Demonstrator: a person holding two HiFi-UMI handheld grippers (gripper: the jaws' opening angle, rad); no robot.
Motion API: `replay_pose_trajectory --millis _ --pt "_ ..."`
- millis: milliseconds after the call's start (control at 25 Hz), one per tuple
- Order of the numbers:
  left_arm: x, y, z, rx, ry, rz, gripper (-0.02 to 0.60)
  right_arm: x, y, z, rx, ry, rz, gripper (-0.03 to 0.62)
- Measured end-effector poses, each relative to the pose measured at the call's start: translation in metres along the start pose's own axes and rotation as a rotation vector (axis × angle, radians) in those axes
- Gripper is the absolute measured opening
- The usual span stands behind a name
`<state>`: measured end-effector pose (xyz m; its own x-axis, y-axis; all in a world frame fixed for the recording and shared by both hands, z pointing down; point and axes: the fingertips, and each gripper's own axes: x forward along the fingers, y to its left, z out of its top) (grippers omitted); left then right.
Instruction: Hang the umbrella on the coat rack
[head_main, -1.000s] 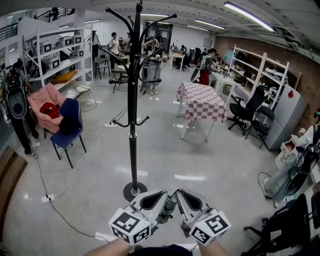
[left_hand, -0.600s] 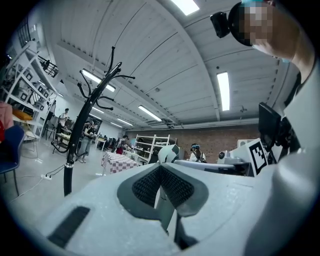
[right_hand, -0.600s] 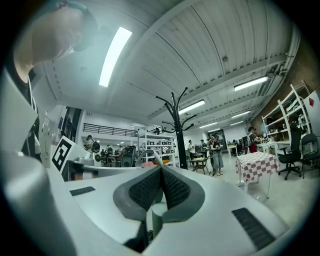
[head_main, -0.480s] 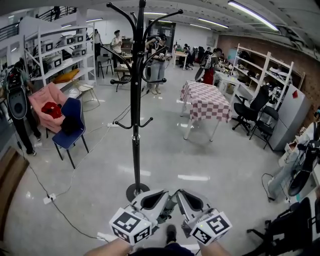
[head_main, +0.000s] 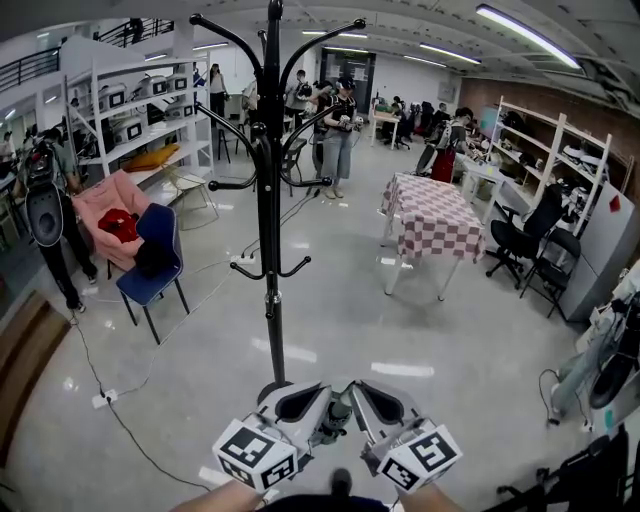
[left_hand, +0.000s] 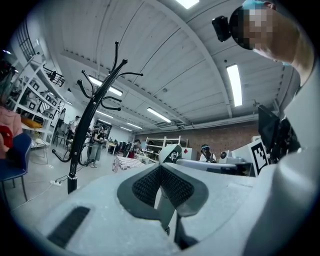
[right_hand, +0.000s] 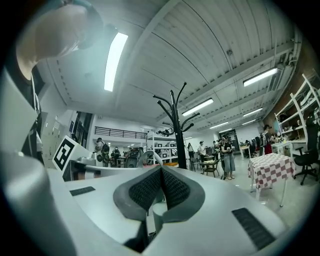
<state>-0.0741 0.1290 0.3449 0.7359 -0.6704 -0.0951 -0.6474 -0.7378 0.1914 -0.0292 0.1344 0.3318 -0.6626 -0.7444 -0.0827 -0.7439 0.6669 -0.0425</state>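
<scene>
The black coat rack (head_main: 268, 230) stands straight ahead, with curved hooks at its top and a lower ring of hooks (head_main: 268, 270). Its base is partly hidden behind my grippers. At the bottom of the head view the left gripper (head_main: 312, 392) and the right gripper (head_main: 366, 392) are side by side, their tips angled toward each other. Between them runs a grey-green umbrella part (head_main: 337, 415). The left gripper (left_hand: 160, 170) is shut, with the umbrella's shaft (left_hand: 166, 212) below its pads. The right gripper (right_hand: 161, 172) is shut on a pale umbrella part (right_hand: 159, 211). The rack (left_hand: 90, 122) (right_hand: 175, 125) shows in both gripper views.
A table with a checkered cloth (head_main: 432, 215) stands to the right of the rack. To the left are a blue chair (head_main: 155, 255) and a pink chair (head_main: 108, 205). A cable (head_main: 110, 400) crosses the floor at the left. Office chairs (head_main: 540, 240) line the right side, and people stand at the back.
The rack has drawn nearer, and its base now sits just behind the gripper tips. Both grippers keep their hold and their place in the view.
</scene>
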Motion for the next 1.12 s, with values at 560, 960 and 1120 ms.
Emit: replay_pose_trajectory --millis 560,960,1120 --pt "0.098 0.028 -0.005 0.008 0.008 0.070 0.011 0.028 -0.100 0.001 0.013 -0.002 0.070 0.008" --pt "0.152 0.031 -0.017 -0.002 0.009 0.144 0.011 0.029 -0.158 -0.001 0.026 0.000 0.139 0.008" --pt "0.168 0.035 -0.016 0.015 0.009 0.179 0.011 0.034 -0.175 0.001 0.034 -0.004 0.172 0.008"
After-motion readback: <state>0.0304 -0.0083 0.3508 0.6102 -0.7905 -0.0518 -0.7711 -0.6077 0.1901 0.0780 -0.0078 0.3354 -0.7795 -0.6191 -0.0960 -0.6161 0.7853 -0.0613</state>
